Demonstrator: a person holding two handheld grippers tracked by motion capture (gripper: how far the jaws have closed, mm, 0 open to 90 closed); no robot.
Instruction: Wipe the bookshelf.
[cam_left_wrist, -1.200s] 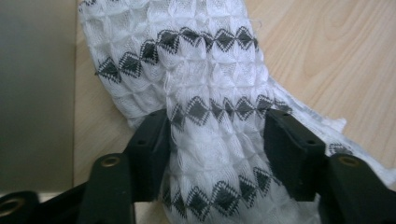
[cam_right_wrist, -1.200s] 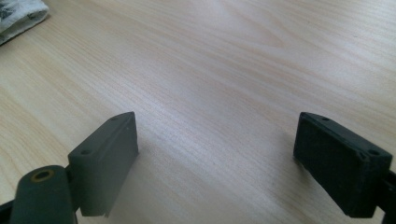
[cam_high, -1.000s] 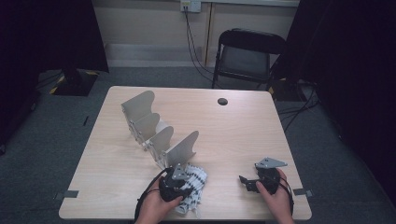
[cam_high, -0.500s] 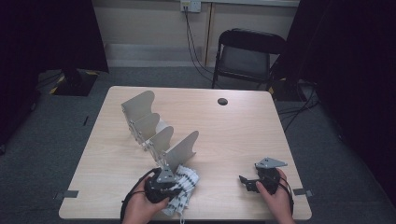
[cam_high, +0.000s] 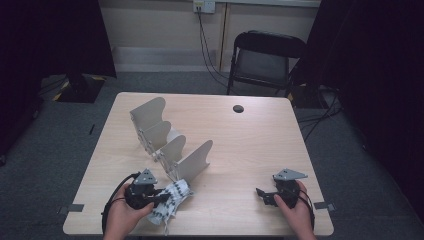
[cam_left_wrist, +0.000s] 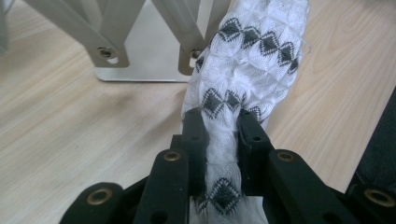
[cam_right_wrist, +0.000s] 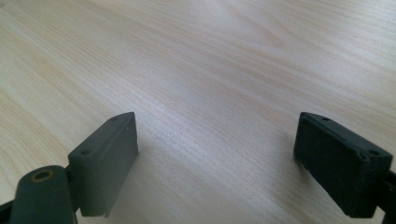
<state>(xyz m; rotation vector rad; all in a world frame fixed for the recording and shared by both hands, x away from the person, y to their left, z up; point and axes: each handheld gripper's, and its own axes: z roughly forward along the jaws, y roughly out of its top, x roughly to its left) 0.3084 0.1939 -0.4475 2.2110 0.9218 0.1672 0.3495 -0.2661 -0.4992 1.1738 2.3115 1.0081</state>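
- Since the earlier frame our left tool (cam_high: 159, 199) has slid along the bench's near edge toward its left corner, dragging the patterned cloth (cam_high: 172, 199) with it, and its jaws have just been closing with the cloth between them.
- We now see that tool clamped narrow on a bunched ridge of the cloth (cam_left_wrist: 243, 70), pads pressing from both sides.
- From the tool, the cloth runs away toward the folding rack (cam_high: 167, 142); its long axis points at the rack's nearest divider, and its far end lies just beside the rack's foot (cam_left_wrist: 140, 60).
- Our left hand is far nearer the rack, so we judge it would feed the cloth into a slot.
- Our right tool (cam_high: 264, 195) hovers with jaws wide and holding nothing over bare bench (cam_right_wrist: 196, 70) near the right front corner, well apart from the cloth.
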